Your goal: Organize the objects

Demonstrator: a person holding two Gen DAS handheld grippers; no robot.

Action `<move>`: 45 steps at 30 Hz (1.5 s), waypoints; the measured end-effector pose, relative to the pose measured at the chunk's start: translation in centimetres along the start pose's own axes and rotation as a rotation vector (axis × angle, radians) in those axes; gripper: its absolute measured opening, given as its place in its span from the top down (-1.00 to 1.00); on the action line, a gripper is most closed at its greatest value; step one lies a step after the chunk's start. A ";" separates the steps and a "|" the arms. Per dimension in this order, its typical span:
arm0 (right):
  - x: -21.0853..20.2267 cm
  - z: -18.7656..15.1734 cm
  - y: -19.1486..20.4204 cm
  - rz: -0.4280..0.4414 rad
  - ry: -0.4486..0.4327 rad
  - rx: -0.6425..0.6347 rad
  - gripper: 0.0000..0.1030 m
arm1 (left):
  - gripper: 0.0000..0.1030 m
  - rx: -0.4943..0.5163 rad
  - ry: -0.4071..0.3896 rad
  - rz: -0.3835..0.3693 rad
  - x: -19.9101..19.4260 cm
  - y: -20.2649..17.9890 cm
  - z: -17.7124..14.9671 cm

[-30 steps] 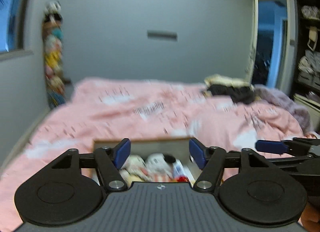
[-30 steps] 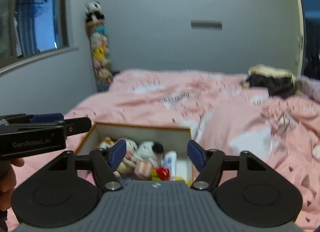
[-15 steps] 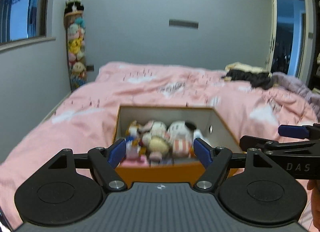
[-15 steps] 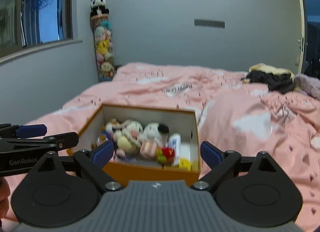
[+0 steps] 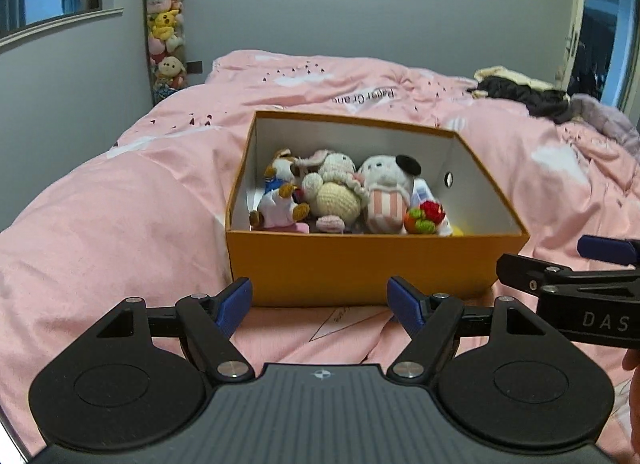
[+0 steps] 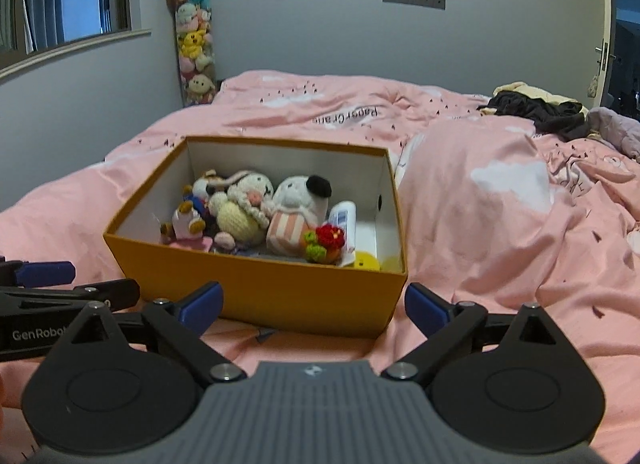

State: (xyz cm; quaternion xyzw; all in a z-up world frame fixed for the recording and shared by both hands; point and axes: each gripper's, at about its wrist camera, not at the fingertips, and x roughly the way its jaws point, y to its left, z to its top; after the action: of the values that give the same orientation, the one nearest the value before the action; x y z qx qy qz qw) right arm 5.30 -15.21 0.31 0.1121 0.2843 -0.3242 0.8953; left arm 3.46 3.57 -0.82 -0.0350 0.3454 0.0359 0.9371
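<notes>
Both tools, left (image 5: 320, 301) spread, right (image 6: 313, 305) opening, dropped toward orange box (image 5: 360, 268).

Left gripper (image 5: 320, 306) gapes wide, empty; right gripper (image 6: 314, 310) (at its three o'clock) is opening, empty.

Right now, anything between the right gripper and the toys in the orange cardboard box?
Only the box's own near wall. The right gripper, jaws opening and empty, sits low before it; the knitted toys lie behind that wall, so reach over the rim.
</notes>
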 end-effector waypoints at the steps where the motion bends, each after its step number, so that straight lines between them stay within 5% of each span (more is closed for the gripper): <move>1: 0.3 -0.1 0.0 0.001 0.009 0.000 -0.89 | -0.70 0.011 0.006 0.004 0.1 -0.1 -0.1; 45: 2.2 -1.7 -1.1 -0.050 0.117 0.060 -0.91 | -0.70 0.066 0.070 -0.018 0.9 -0.6 -0.5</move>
State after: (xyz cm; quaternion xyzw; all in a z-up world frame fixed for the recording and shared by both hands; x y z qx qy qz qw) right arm 5.27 -16.52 -2.39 0.1507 0.3290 -0.3476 0.8650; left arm 3.90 2.93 -1.77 -0.0086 0.3787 0.0150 0.9254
